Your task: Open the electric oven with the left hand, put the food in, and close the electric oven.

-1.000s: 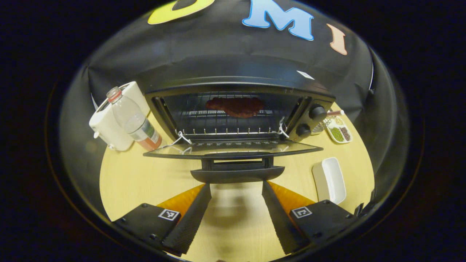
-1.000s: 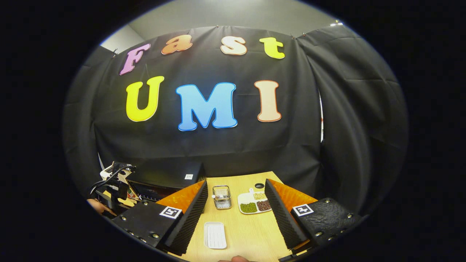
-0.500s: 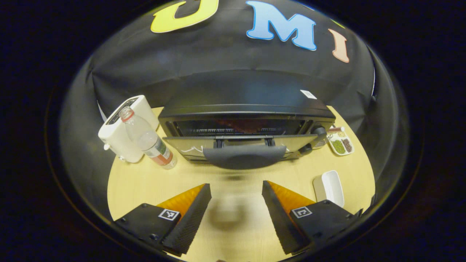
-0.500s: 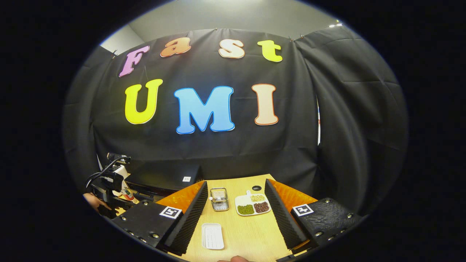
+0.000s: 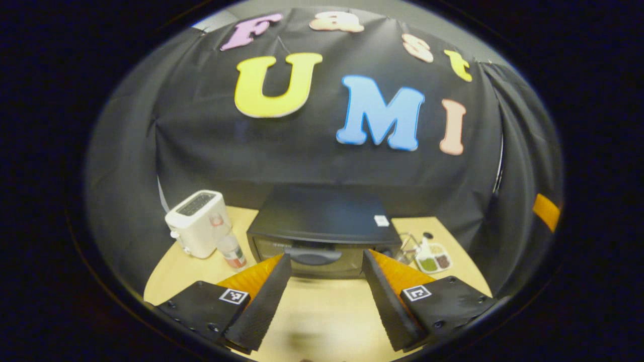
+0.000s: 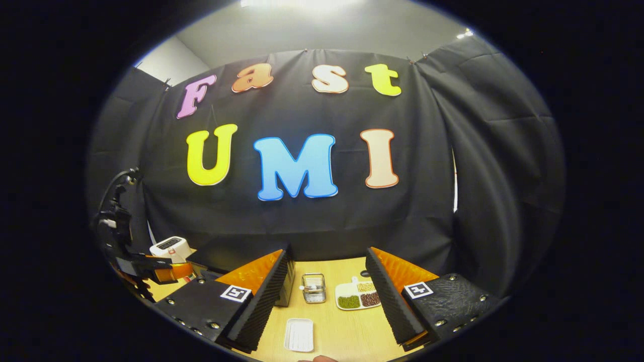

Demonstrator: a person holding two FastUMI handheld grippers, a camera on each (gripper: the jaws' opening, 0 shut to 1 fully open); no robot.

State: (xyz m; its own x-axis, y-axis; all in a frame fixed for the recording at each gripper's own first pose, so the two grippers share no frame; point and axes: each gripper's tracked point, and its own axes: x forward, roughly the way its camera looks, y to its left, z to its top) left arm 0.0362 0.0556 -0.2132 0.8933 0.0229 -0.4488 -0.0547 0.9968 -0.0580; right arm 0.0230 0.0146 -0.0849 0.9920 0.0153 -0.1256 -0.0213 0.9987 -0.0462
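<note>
Black cloth hangs behind a pale wooden table (image 5: 322, 311) that carries everything in the booth. On the table, the black oven (image 5: 322, 234) sits against the cloth with its door (image 5: 312, 256) up and closed, the curved handle (image 5: 312, 255) facing forward. No food can be made out through the dark door glass. To the oven's left stands a white toaster (image 5: 197, 222), with a clear plastic bottle (image 5: 231, 250) just beside it. To the oven's right are a small wire basket (image 5: 408, 245) and a divided dish (image 5: 433, 260) holding green and brown beans.

In the left gripper view, the left gripper (image 5: 326, 296) hangs in front of the oven, clear of the door, its fingers spread apart with nothing between them.

In the right gripper view, the right gripper (image 6: 326, 301) is also spread wide and empty above the table (image 6: 342, 337). Between its fingers lie a white tray (image 6: 299, 335), the wire basket (image 6: 314, 288) and the bean dish (image 6: 358, 296). The oven (image 6: 241, 254) shows partly behind its left finger, the toaster (image 6: 170, 247) farther left, and the left gripper (image 6: 166, 271) is at the far left edge.
</note>
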